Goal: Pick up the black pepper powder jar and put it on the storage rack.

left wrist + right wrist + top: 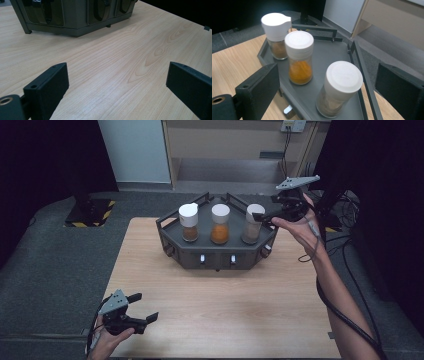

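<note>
hovering right gripper (264,215) beside unlabelled spice jars (338,87), fingers apart

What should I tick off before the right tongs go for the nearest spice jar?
1. Right tongs open, nothing between them: ok.
2. Nearest jar upright on the grey rack: ok.
3. Its white lid seated: ok.
4. Gap to the orange-filled jar wide enough for a jaw: ok, judging by the right gripper view.
5. Left tongs open over the table, away from the rack: ok.
6. Lid screwed tight: cannot tell.
</note>
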Demonstrator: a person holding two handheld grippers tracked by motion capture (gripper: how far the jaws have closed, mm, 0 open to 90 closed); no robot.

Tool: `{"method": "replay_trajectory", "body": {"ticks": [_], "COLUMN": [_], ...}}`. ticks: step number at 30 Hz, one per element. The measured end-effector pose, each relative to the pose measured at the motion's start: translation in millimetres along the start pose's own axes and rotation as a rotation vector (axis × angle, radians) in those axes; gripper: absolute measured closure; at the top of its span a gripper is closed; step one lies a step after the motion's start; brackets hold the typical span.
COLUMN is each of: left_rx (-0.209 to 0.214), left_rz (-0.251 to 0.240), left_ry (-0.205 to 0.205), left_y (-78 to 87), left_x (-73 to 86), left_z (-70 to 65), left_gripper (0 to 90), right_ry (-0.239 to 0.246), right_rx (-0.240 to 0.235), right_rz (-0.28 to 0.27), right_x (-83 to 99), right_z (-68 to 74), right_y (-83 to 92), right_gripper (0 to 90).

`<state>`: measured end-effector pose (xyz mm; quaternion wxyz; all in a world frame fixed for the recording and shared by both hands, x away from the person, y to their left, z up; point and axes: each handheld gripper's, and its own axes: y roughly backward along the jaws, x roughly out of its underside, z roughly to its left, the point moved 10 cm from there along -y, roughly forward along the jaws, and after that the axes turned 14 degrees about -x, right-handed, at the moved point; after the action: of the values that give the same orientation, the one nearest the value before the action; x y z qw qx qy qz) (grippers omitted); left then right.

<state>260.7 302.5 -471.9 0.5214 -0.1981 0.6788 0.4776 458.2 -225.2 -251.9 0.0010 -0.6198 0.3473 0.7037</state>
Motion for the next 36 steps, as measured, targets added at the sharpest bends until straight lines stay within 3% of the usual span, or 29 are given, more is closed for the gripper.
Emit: {"method": "replay_trajectory", "body": {"ticks": [20,28,36], "left_rx": [-0.011,-0.024,-0.027], "left_rz": [0.001,-0.006,-0.007], "left_ry": [0.023,0.026,0.024], "left_y": [-2.6,-0.7,0.7], "left_x": [-0.1,0.4,0.8], "left_z": [0.8,1.9,1.8], "left_gripper": [3.7,3.7,3.7], "right_ry": [0.037,0.067,0.049], "right_rx": [-0.054,-0.071,-0.070], "right_rz": [-0.089,-0.114,-0.130], "right_x": [32.8,56.5,88.1], "right_z": [36.5,63.0,86.0], "right_y": [26.3,41.9,61.9], "right_gripper": [7.3,6.9,6.7]}}
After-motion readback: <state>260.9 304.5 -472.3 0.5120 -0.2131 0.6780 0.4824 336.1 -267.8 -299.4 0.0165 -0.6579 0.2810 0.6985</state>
